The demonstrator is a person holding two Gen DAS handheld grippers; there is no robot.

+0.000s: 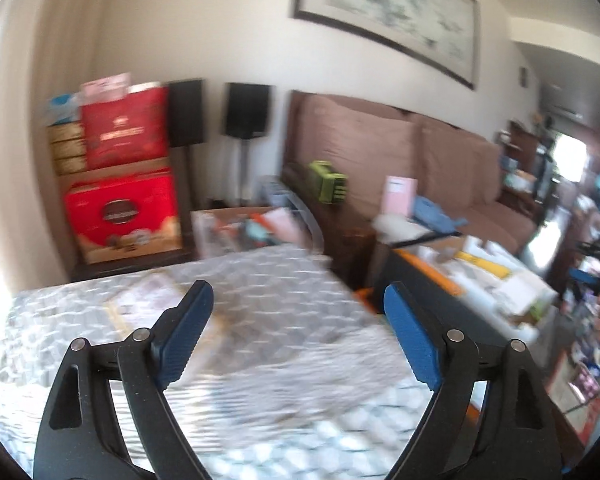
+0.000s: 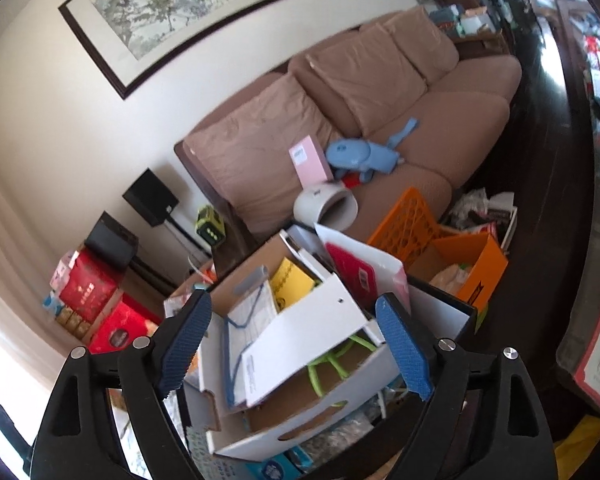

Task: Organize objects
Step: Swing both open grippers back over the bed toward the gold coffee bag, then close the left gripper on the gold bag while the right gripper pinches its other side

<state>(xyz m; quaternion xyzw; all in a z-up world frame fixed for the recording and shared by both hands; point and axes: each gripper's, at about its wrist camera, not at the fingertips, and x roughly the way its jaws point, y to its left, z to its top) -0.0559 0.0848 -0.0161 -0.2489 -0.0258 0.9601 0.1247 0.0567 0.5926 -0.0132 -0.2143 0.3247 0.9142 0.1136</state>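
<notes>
1. A brown sofa point(image 2: 380, 120) stands along the far wall, its cushions upright against the back.
2. A long framed landscape painting point(image 2: 188, 4) hangs on the pale wall above it.
3. Two black speakers point(image 1: 247, 110) on stands sit left of the sofa.
4. Red gift boxes point(image 1: 124, 216) are stacked in the far left corner, one on another, beside tan cartons.
5. A table with a grey patterned cloth point(image 1: 260, 300) fills the near ground in the left view, blurred.
6. Dark wooden floor point(image 2: 548, 184) runs along the right, past the sofa.
</notes>
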